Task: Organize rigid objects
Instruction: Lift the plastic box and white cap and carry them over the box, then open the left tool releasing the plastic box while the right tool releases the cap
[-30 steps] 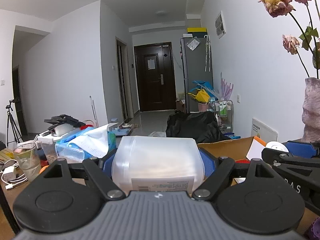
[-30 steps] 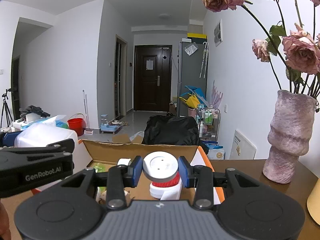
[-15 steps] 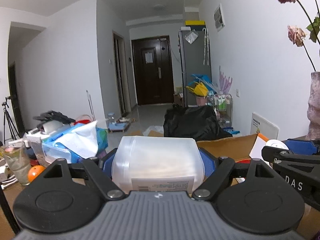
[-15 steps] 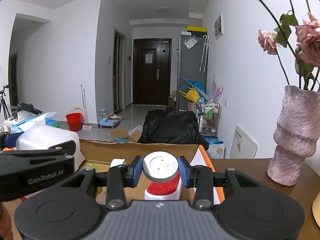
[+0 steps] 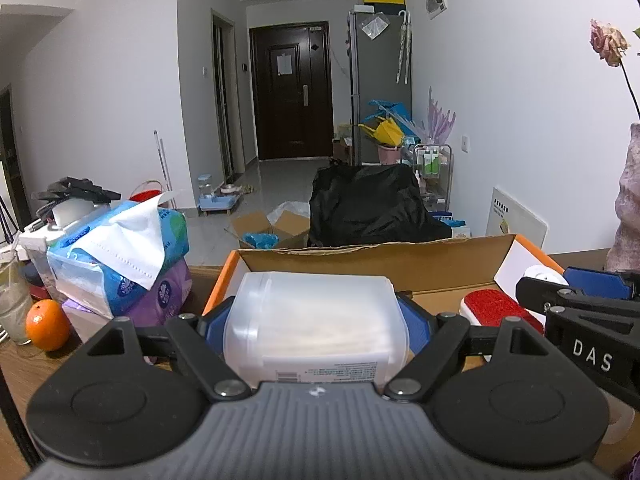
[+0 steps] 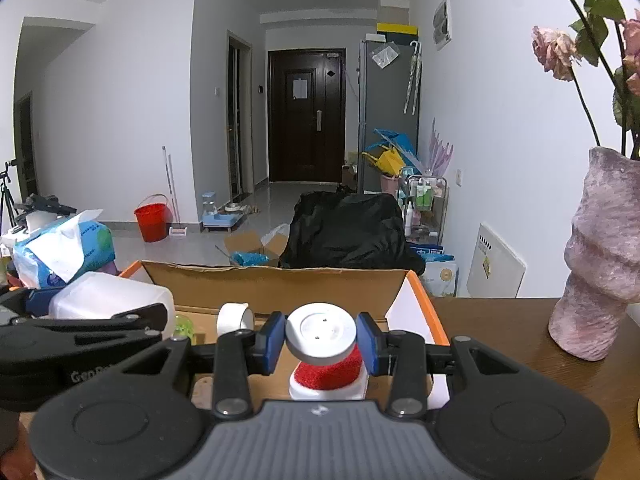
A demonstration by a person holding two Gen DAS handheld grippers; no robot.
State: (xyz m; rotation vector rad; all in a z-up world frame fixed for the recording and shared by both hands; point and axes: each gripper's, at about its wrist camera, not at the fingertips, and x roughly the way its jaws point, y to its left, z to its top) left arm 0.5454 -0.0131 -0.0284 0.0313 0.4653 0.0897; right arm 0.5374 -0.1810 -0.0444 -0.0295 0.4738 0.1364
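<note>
My left gripper [image 5: 316, 320] is shut on a wide translucent plastic container [image 5: 316, 324], held over the left part of an open cardboard box [image 5: 380, 260]. My right gripper [image 6: 321, 338] is shut on a white round disc-shaped object [image 6: 321, 335], held above the box [image 6: 280, 284]. Inside the box lies a white brush with red bristles [image 6: 328, 376], directly under the disc; the same red brush [image 5: 492, 308] shows in the left wrist view. A white tape roll [image 6: 235, 317] and a small green thing [image 6: 183, 326] also sit in the box.
Tissue packs [image 5: 120, 252] and an orange [image 5: 47, 324] stand left of the box on the wooden table [image 6: 500, 336]. A pink vase [image 6: 600, 256] with dried roses stands at the right. Beyond the table are a black bag [image 6: 348, 232] and a red bucket [image 6: 151, 222].
Both grippers have moved forward and tipped down toward the box, each keeping its object. The box interior and the red brush now show more fully.
</note>
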